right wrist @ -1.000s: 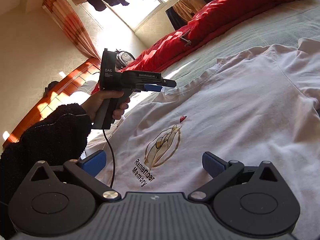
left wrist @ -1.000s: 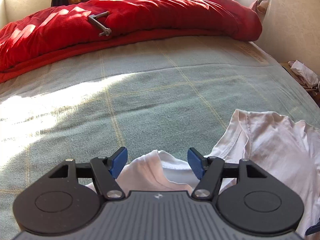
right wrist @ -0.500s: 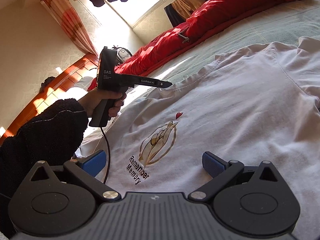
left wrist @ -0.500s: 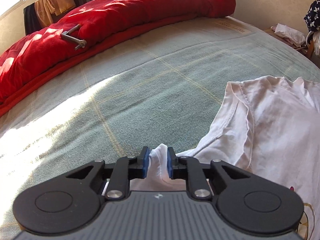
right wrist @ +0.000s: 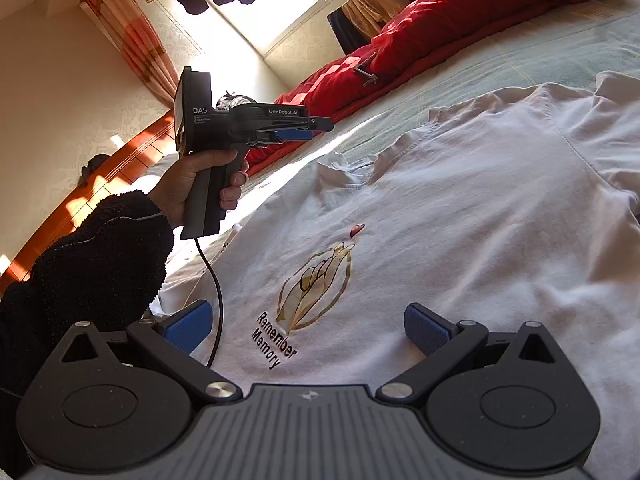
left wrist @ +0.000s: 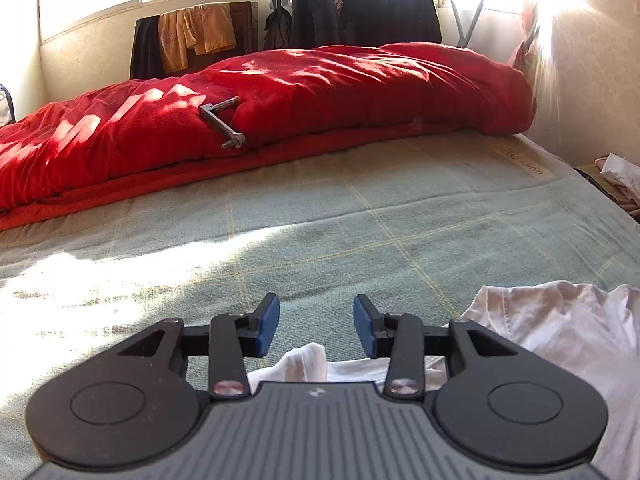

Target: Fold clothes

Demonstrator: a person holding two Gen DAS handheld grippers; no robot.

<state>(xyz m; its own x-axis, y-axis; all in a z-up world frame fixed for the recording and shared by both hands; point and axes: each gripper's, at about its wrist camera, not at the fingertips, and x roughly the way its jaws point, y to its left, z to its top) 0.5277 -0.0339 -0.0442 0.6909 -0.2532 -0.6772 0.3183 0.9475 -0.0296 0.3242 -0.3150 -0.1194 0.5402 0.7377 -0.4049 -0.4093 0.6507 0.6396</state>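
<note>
Sunlit green bed (left wrist: 360, 232), white T-shirt (right wrist: 460, 216) spread flat across it. Left gripper (left wrist: 316, 324) has just let go of the pinched sleeve, jaws opening, lifting clear. Right gripper (right wrist: 308, 326) hovers wide open over the print; folding hasn't started.

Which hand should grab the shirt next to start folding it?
Probably the left. The left tool hangs just above the white T-shirt's neck edge, its jaws opening and empty. The right tool, open, sits over the flat printed chest, where no edge offers a pinch.

One white T-shirt (right wrist: 460, 216), two tools (left (left wrist: 316, 326), right (right wrist: 308, 330)).
</note>
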